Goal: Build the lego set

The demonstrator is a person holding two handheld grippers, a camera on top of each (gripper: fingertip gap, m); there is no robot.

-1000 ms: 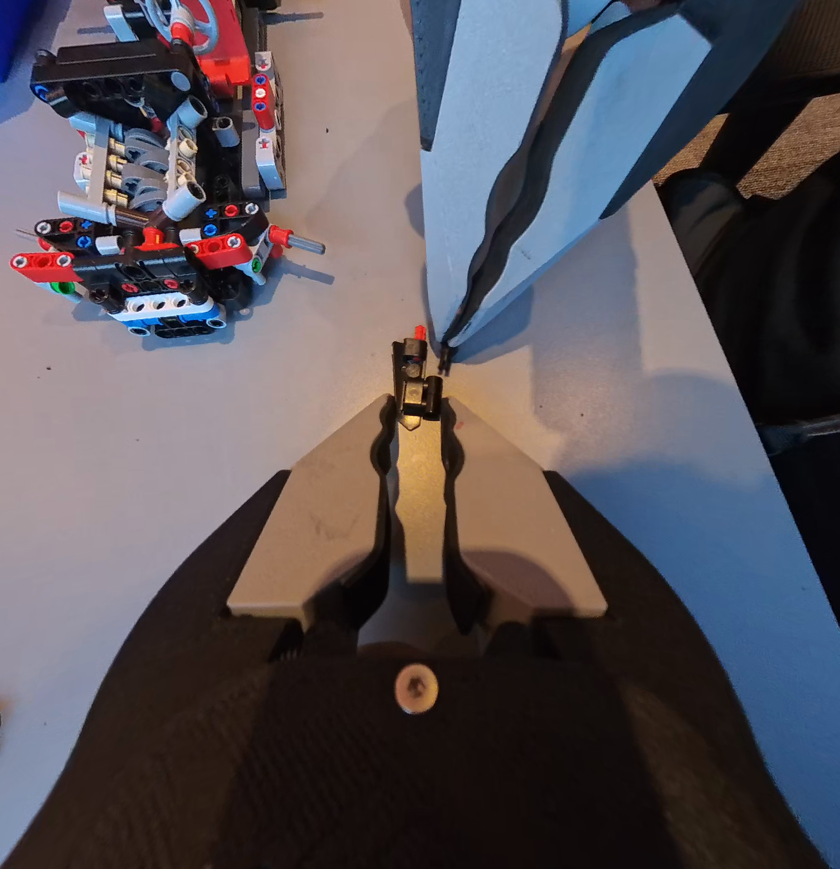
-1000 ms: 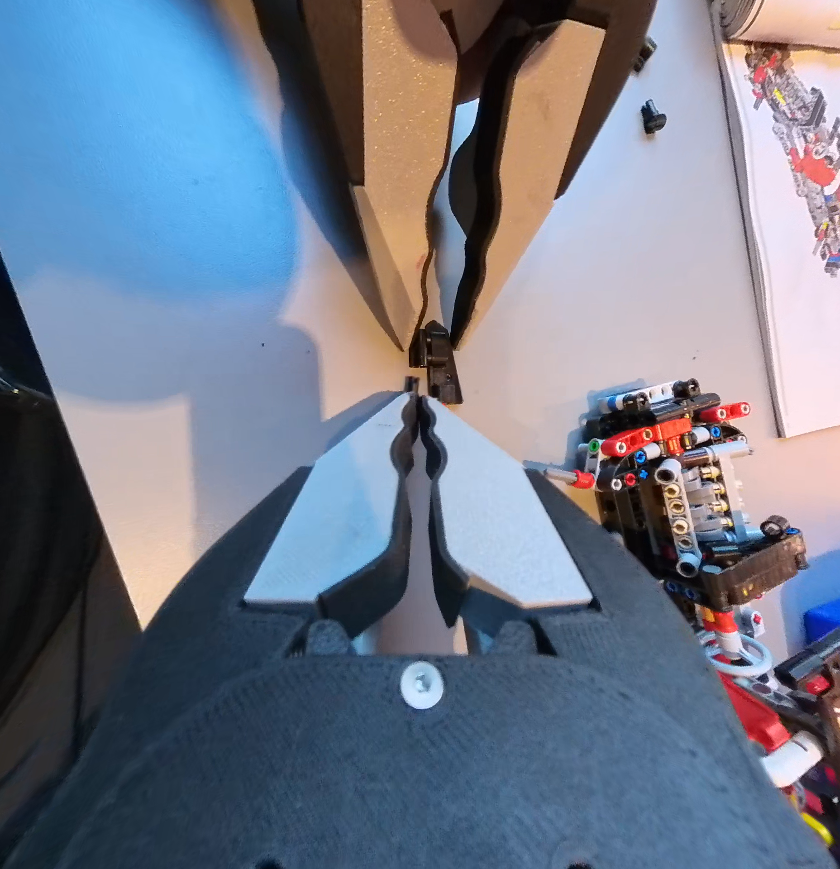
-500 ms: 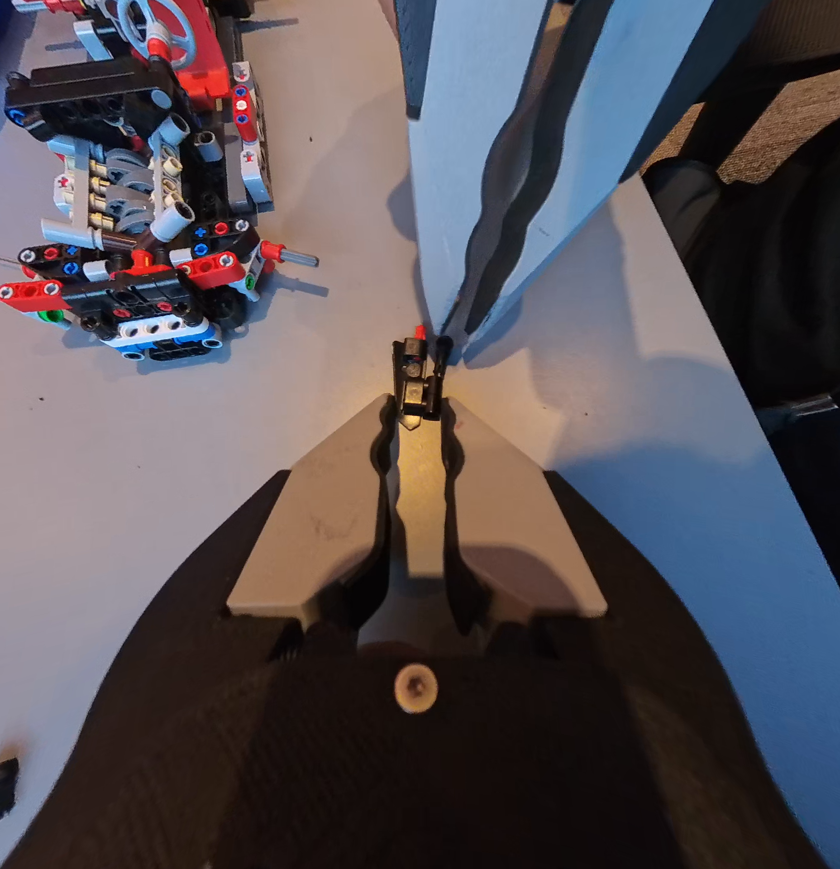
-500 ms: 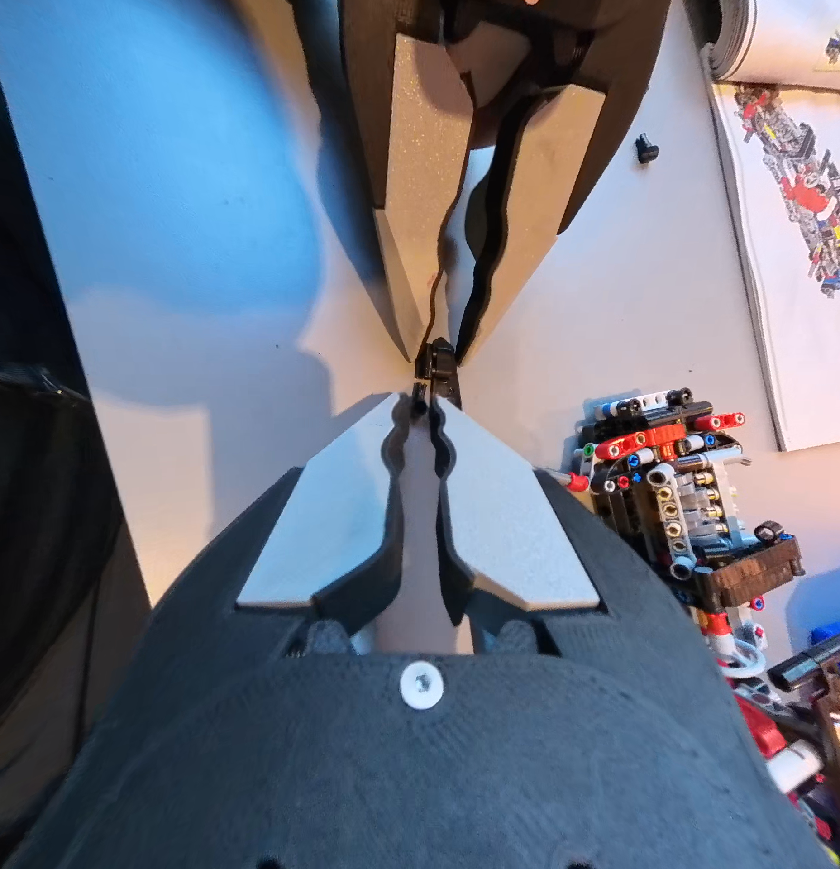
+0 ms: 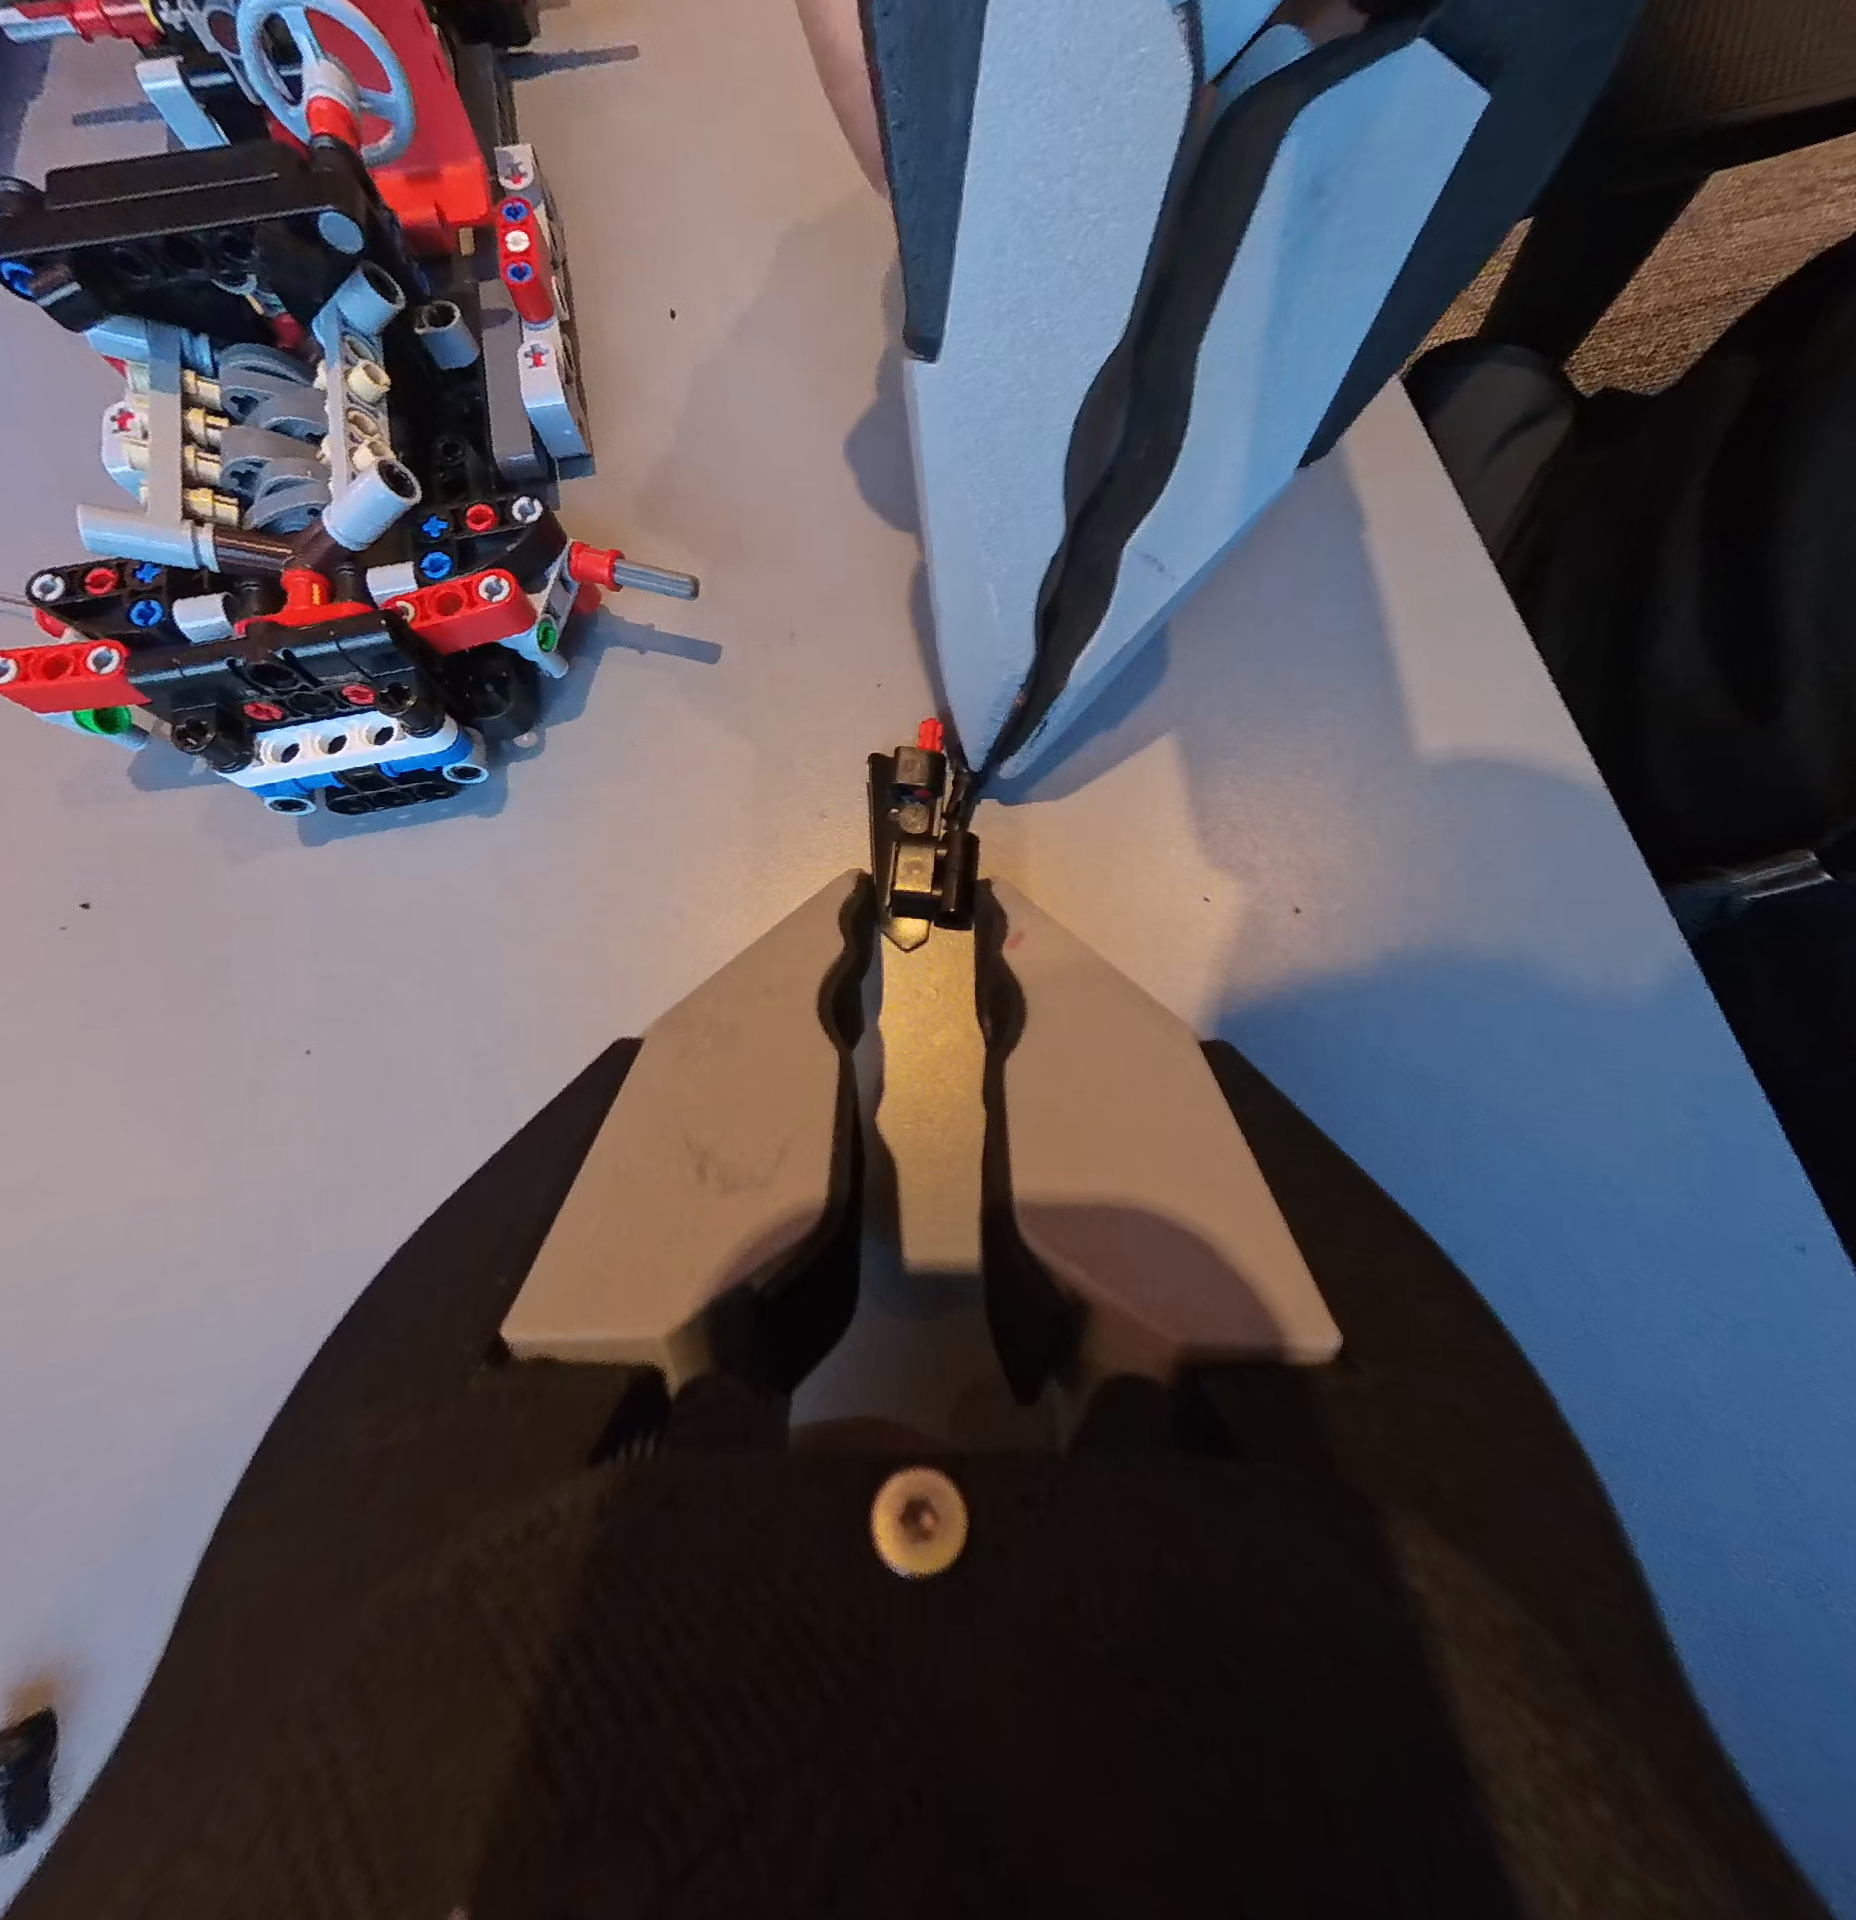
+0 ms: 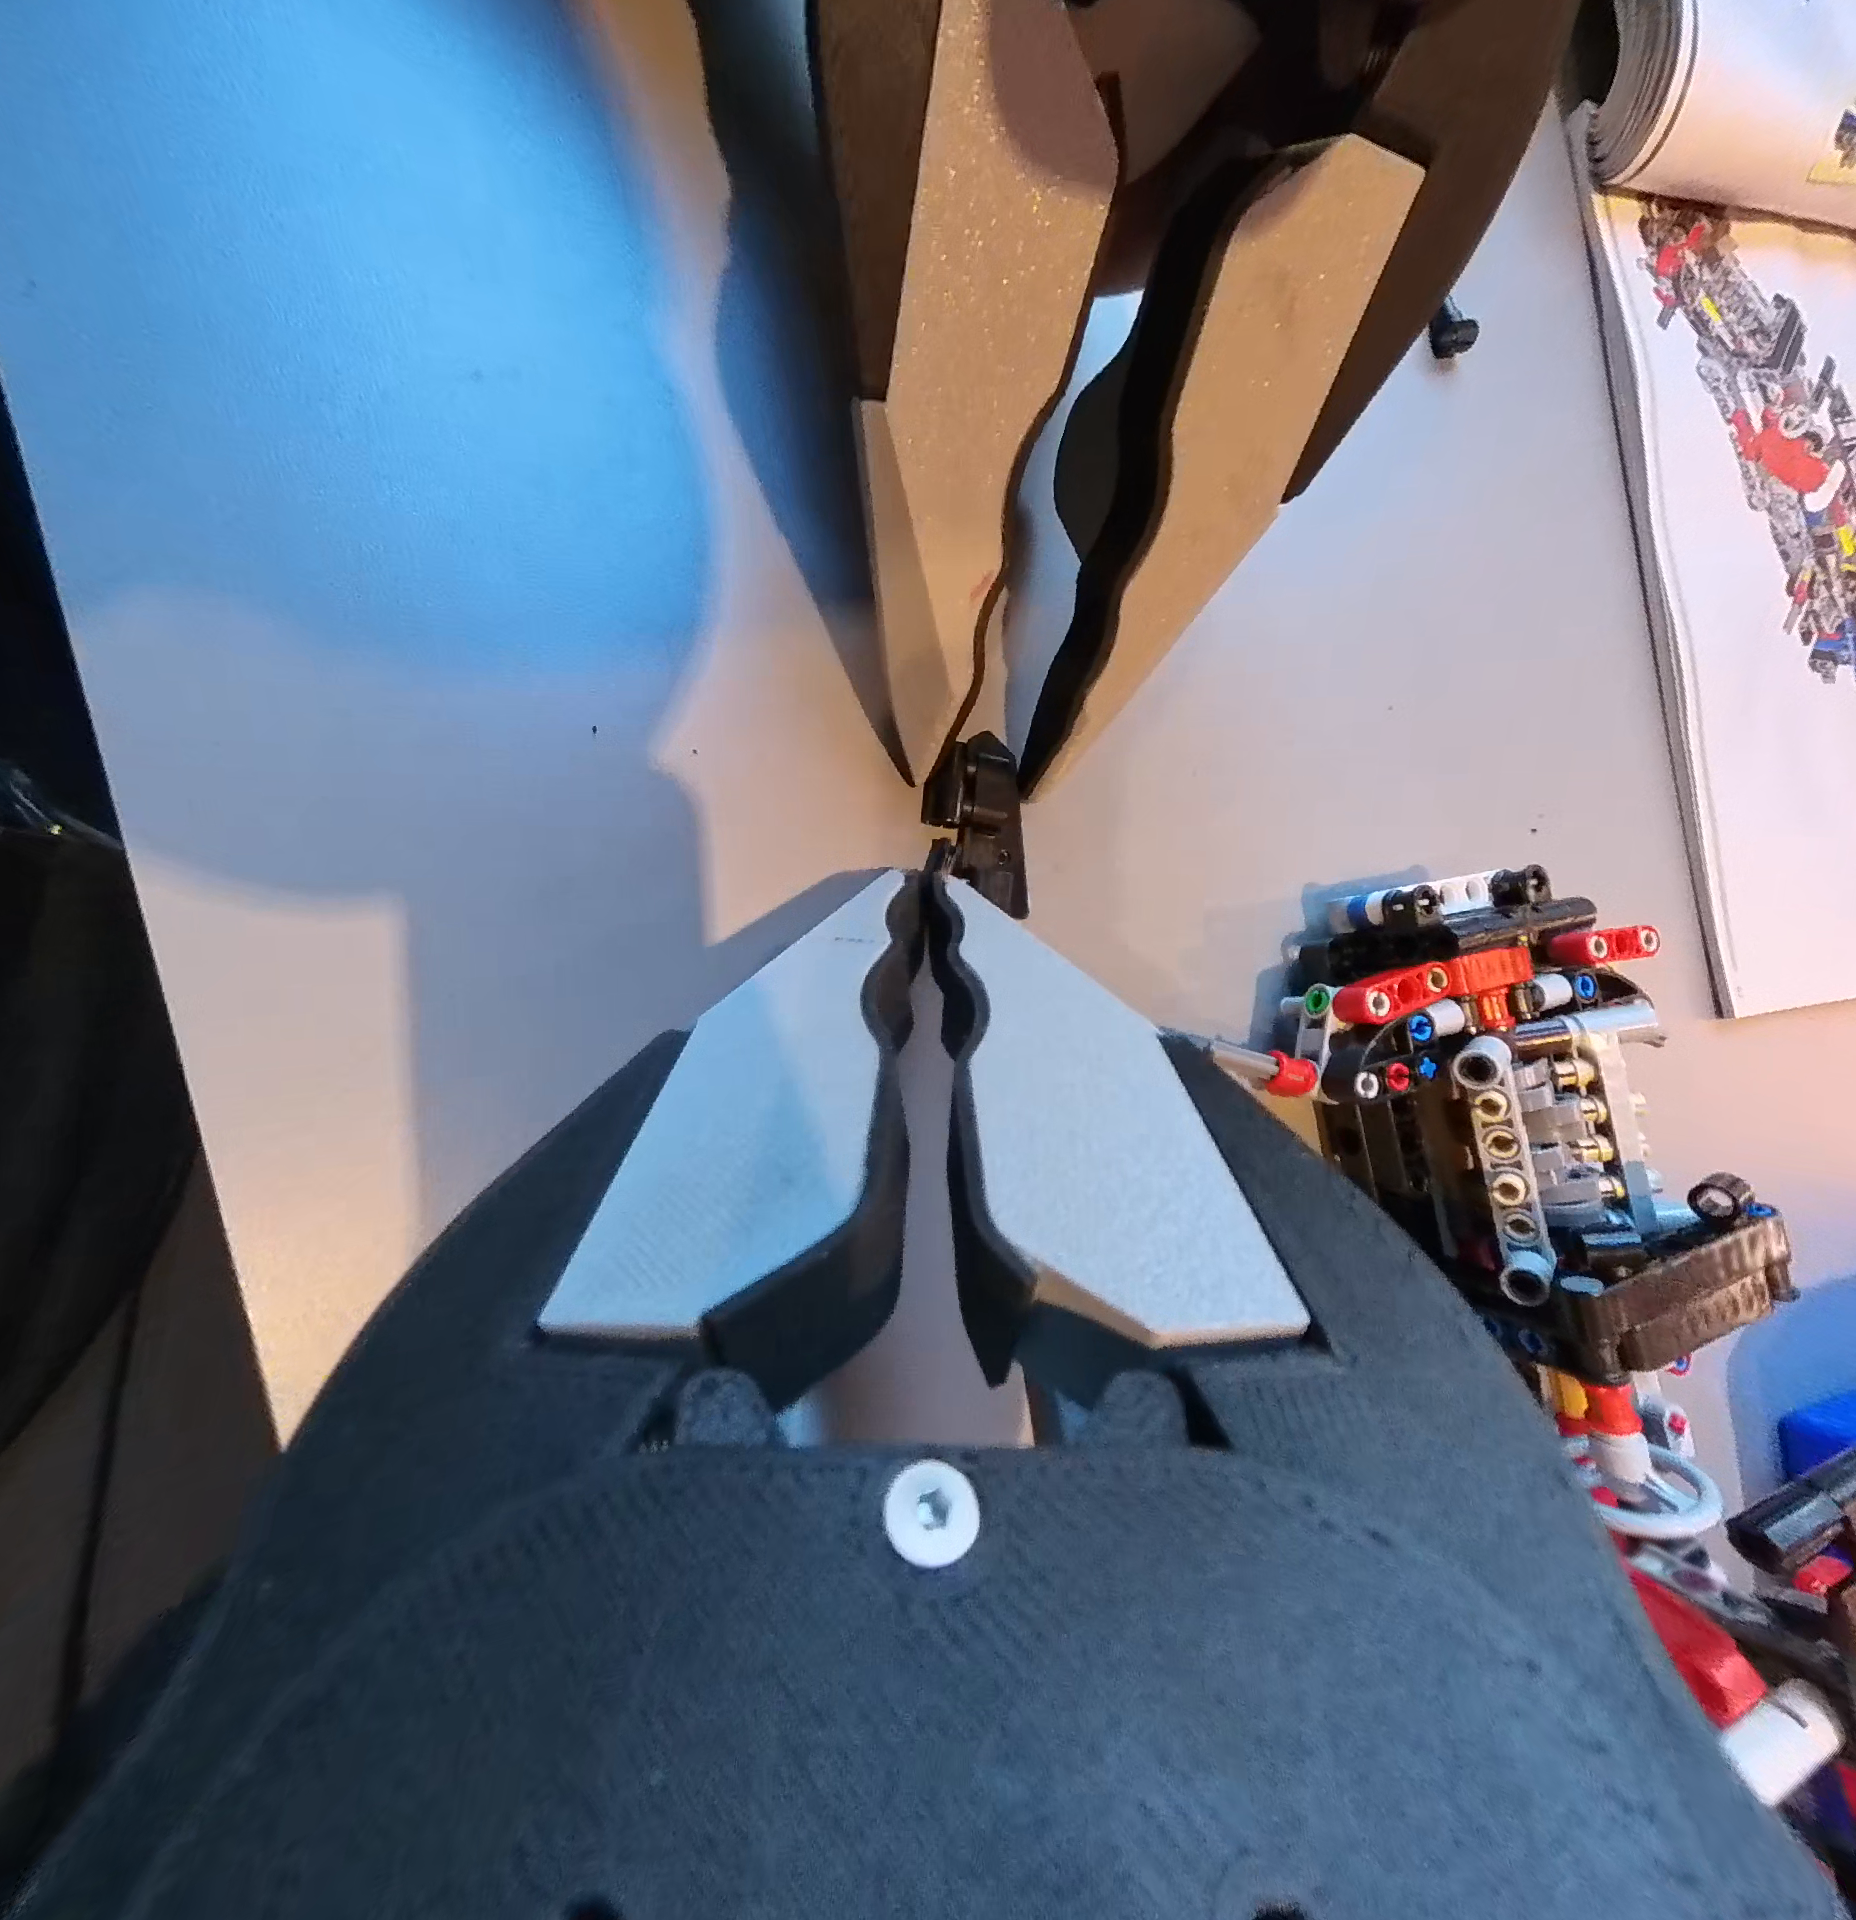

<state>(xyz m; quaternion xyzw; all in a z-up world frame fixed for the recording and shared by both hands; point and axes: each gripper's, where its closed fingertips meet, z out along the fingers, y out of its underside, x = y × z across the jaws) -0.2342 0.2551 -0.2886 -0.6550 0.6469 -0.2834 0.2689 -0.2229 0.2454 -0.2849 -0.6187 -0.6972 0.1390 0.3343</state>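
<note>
Left wrist view, left hand-held gripper (image 5: 919, 899) clenched on black lego piece (image 5: 916, 831), right hand-held gripper (image 6: 929, 883) pinching small black pin (image 6: 938, 858)

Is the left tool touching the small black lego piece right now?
Touching. In the left wrist view the left tool has both fingertips closed on the small black lego piece, which is held above the table with no gap at either side.

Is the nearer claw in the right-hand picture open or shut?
Shut. The right gripper has its fingertips pinched on a tiny black pin, with hardly any gap between them.
</note>
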